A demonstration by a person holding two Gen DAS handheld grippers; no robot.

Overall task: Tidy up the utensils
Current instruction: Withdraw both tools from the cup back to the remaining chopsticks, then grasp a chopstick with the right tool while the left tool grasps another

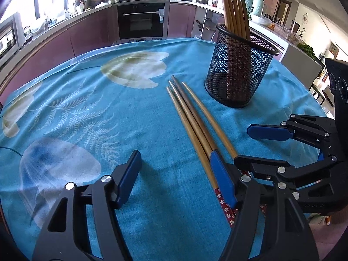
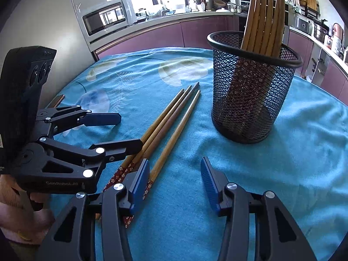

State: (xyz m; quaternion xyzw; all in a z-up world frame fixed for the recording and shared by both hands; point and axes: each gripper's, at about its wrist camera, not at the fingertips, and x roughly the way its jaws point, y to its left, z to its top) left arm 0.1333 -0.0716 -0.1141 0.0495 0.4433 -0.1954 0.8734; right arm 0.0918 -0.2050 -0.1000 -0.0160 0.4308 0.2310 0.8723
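Three wooden chopsticks (image 1: pixel 193 117) with red flowered ends lie side by side on the blue cloth; they also show in the right wrist view (image 2: pixel 167 121). A black mesh cup (image 1: pixel 239 69) holding several upright chopsticks stands behind them, also in the right wrist view (image 2: pixel 252 87). My left gripper (image 1: pixel 176 178) is open and empty, its right finger resting over the chopsticks' near ends. My right gripper (image 2: pixel 176 182) is open and empty, its left finger over the same ends. Each gripper appears in the other's view, the right one (image 1: pixel 256 145) and the left one (image 2: pixel 126 130).
The round table is covered by a blue cloth (image 1: pixel 108 113) with pale flower prints. Kitchen counters, an oven (image 1: pixel 141 19) and a microwave (image 2: pixel 106 19) stand beyond the table's edge.
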